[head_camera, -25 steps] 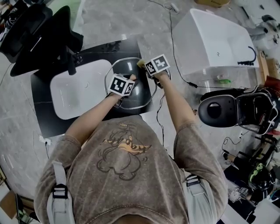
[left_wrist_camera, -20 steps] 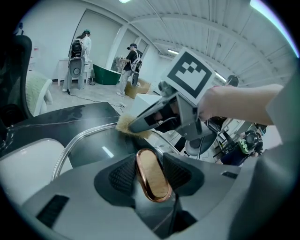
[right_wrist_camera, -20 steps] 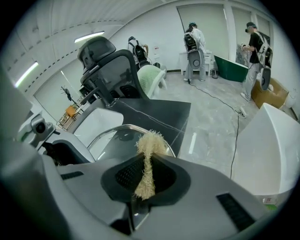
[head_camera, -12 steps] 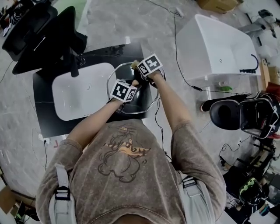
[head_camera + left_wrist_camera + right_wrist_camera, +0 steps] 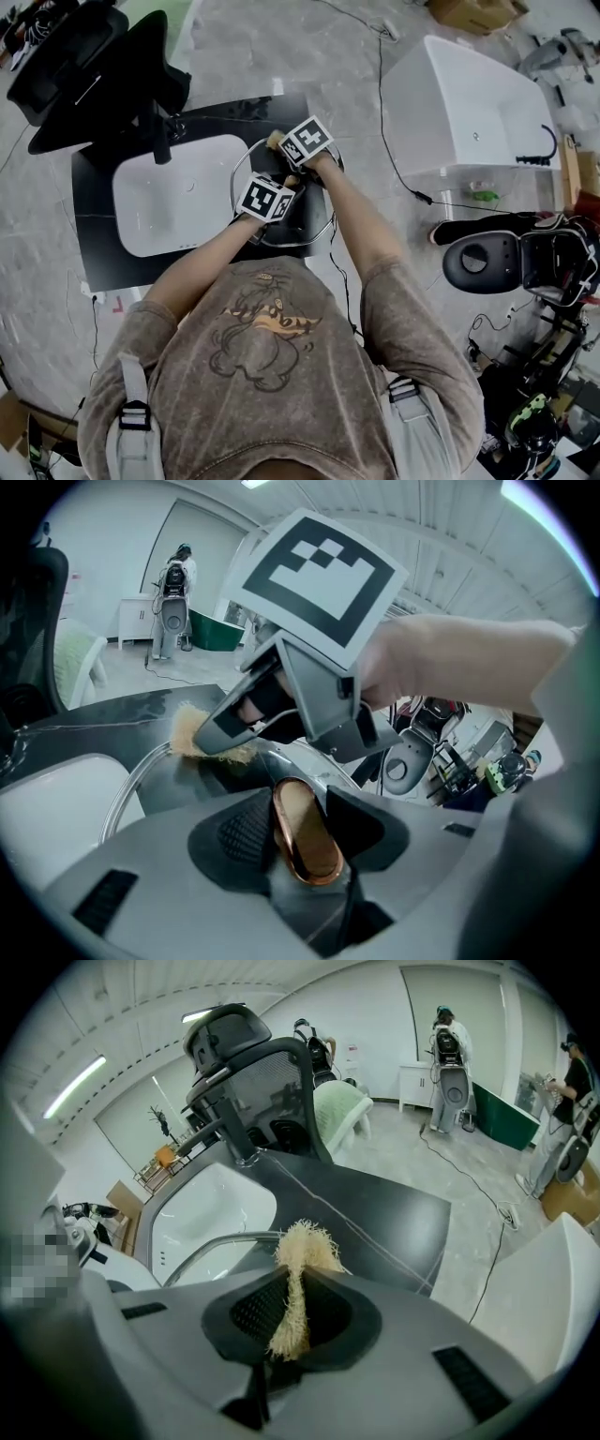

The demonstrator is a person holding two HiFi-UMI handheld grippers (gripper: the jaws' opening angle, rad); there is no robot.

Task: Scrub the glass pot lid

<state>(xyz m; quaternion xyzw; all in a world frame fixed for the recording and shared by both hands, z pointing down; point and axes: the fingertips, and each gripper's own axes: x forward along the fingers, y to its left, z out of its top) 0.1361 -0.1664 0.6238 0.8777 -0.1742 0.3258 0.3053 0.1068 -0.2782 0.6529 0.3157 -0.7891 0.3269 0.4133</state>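
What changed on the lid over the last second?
The right gripper, shut on the scrubber, slid left across the glass lid in the head view. The left gripper stayed clamped on the lid's copper handle; lid and sink unmoved.

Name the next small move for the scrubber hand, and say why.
Probably drag the scrubber back across the glass toward the handle. The right gripper clamps the scrubber at the far rim of the lid, while the left gripper pins the lid by its copper-coloured handle, so the glass between looks open for a stroke.
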